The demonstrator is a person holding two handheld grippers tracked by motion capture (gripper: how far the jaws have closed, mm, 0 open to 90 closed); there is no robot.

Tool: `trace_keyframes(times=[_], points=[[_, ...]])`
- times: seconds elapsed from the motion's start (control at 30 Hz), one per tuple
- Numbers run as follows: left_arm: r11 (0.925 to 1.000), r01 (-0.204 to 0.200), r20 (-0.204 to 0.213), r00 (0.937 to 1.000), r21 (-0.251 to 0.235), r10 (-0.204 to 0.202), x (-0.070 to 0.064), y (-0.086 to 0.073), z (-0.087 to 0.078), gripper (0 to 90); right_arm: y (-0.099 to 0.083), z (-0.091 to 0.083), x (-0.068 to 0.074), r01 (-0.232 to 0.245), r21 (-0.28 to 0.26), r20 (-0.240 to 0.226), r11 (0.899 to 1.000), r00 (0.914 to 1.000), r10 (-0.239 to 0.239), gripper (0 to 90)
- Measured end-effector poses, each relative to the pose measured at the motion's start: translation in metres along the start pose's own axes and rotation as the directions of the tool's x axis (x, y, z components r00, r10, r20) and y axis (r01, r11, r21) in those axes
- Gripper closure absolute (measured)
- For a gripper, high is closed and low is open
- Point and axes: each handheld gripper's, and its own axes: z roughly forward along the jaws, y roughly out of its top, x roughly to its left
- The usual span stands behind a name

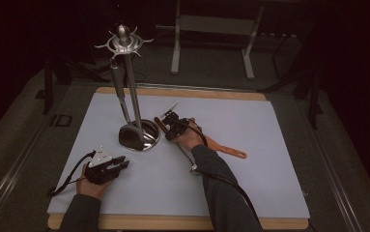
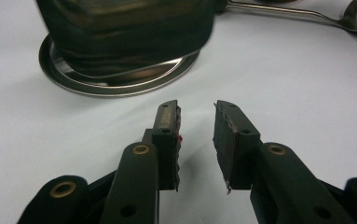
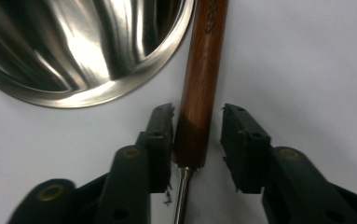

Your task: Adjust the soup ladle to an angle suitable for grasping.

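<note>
The right gripper stands wide around a wooden-handled utensil lying on the worktop at 3 o'clock of the rack's steel base. Closing squarely on the wood, above the metal shank, should give the firmest grip. The left gripper waits, narrowly parted and empty, at 7 o'clock.

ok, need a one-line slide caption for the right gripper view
Right gripper fingers open astride a wooden utensil handle lying beside the steel stand base.
</note>
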Motion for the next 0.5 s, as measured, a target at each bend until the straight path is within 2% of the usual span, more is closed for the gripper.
trace_keyframes(times=[0.07, 0.17, 0.33, 0.4, 0.5], points=[[1.0, -0.001, 0.002, 1.0, 0.0, 0.001, 0.0, 0.0, 0.0, 70.7, 0.002, 0.002, 0.001, -0.001, 0.014, 0.003, 1.0, 1.0, 0.001, 70.3], [1.0, 0.0, 0.003, 1.0, 0.001, 0.0, 0.0, 0.0, 0.0, 70.7, 0.002, 0.0, 0.002, -0.009, 0.045, 0.014, 0.999, 0.9999, 0.008, 71.2], [1.0, 0.001, 0.005, 1.0, 0.002, -0.001, 0.0, 0.0, 0.001, 70.6, -0.01, -0.009, 0.002, -0.007, 0.115, 0.01, 0.993, 0.9999, 0.006, 72.2], [1.0, 0.001, 0.004, 1.0, 0.004, -0.001, 0.0, 0.0, 0.001, 70.5, -0.016, -0.014, 0.001, 0.019, 0.146, 0.004, 0.989, 0.9998, -0.02, 72.3], [1.0, 0.001, 0.001, 1.0, 0.007, -0.001, 0.0, 0.0, 0.001, 70.5, -0.023, -0.019, 0.001, 0.061, 0.208, -0.007, 0.976, 0.9981, -0.061, 72.5]])
